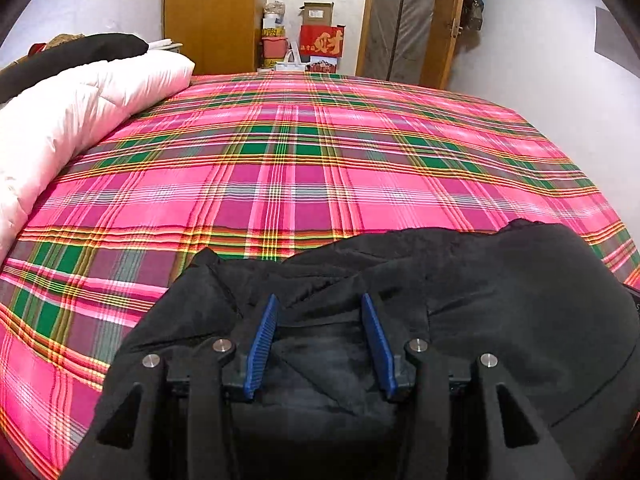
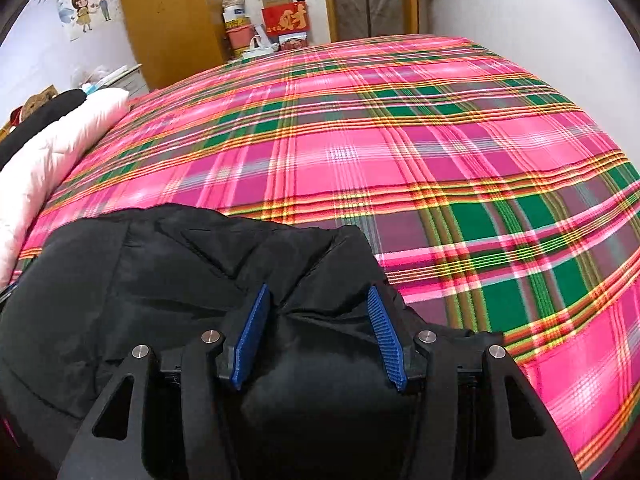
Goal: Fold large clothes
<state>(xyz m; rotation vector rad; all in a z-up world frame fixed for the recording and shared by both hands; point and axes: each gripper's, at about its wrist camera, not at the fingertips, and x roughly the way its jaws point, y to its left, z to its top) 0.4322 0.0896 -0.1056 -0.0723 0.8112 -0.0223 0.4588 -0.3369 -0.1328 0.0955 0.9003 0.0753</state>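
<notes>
I am gripping the black coat [image 1: 460, 300] with both half-open jaws, bunched fabric between them, on the plaid bed [image 1: 280, 168]

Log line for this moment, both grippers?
left gripper: black jacket between pads | right gripper: same | plaid bedspread | fold not yet made
</notes>
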